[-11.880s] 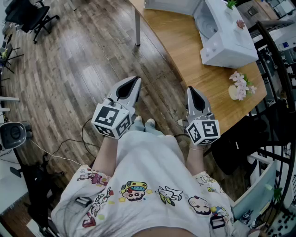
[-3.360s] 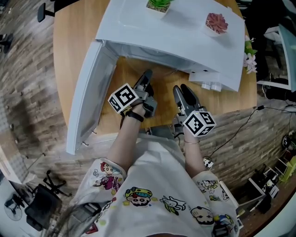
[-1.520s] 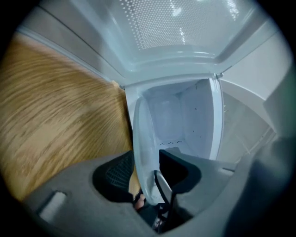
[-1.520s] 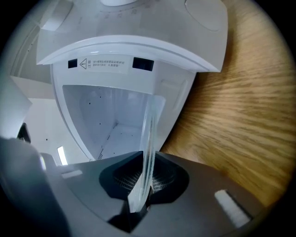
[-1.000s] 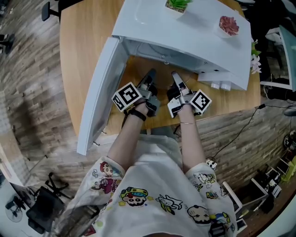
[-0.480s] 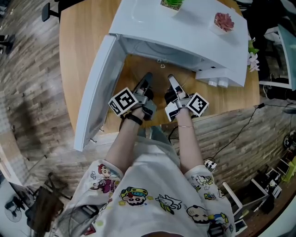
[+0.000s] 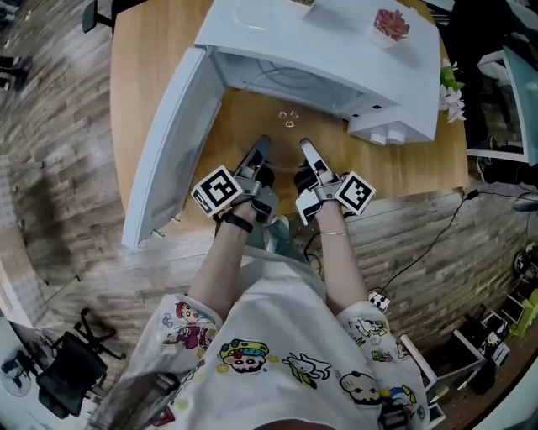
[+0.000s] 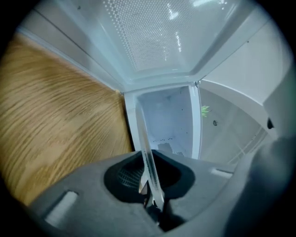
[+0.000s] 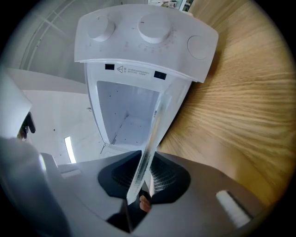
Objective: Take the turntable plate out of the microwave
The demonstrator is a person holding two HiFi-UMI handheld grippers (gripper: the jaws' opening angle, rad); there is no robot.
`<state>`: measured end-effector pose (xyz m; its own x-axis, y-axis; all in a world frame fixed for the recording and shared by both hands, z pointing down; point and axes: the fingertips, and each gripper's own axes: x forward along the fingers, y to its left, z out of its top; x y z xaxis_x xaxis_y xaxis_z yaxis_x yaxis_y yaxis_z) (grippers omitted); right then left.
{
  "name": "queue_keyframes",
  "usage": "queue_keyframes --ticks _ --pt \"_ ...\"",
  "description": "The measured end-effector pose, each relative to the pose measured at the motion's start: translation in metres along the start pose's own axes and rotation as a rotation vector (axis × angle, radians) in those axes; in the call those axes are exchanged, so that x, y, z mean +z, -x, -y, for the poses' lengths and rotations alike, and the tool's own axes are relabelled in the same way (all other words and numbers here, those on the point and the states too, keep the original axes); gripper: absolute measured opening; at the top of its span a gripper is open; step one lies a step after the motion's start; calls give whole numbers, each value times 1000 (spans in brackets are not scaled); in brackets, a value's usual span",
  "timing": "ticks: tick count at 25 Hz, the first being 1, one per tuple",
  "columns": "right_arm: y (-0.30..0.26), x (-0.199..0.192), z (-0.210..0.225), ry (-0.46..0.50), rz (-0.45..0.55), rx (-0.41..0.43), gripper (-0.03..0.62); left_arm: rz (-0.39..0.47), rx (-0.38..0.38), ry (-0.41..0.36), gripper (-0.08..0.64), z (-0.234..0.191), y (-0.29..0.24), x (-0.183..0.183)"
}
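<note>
Left claw (image 7: 261, 144) clamped on the turntable plate (image 7: 288, 119) rim. Plate is out of the microwave (image 7: 336, 50), over the worktop (image 7: 160, 59) towards its near edge. Right claw (image 7: 304, 148) grips the other rim, but its jaws have just been opening, so re-tighten. Keep the glass level and move both hands together.

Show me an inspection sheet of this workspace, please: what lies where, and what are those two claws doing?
Surface: wooden table.
Job's things: white microwave, its door swung open; glass turntable plate held over the table in front of the opening.
Clutter: pink potted plant on the microwave; flowers at the table's edge.
Grippers: left gripper clamped on the plate's rim; right gripper also on it, its jaws having just opened slightly.
Cables: cable on the floor.
Surroundings: plank floor, office chair.
</note>
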<state>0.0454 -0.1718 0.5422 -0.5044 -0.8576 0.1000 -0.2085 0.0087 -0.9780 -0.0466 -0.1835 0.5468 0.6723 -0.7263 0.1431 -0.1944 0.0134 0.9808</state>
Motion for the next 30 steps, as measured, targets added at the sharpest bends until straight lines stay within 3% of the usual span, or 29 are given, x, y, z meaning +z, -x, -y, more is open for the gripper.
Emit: queue_keyframes --ticks 20,23,30 --pt "131 -58 -55 84 -102 77 78 -24 -70 -52 40 54 109 -103" --pt "152 -63 -63 97 -108 90 78 -30 -104 -30 40 69 121 -121" --pt "194 -74 -91 189 -150 122 81 -61 -137 -68 41 96 154 -154"
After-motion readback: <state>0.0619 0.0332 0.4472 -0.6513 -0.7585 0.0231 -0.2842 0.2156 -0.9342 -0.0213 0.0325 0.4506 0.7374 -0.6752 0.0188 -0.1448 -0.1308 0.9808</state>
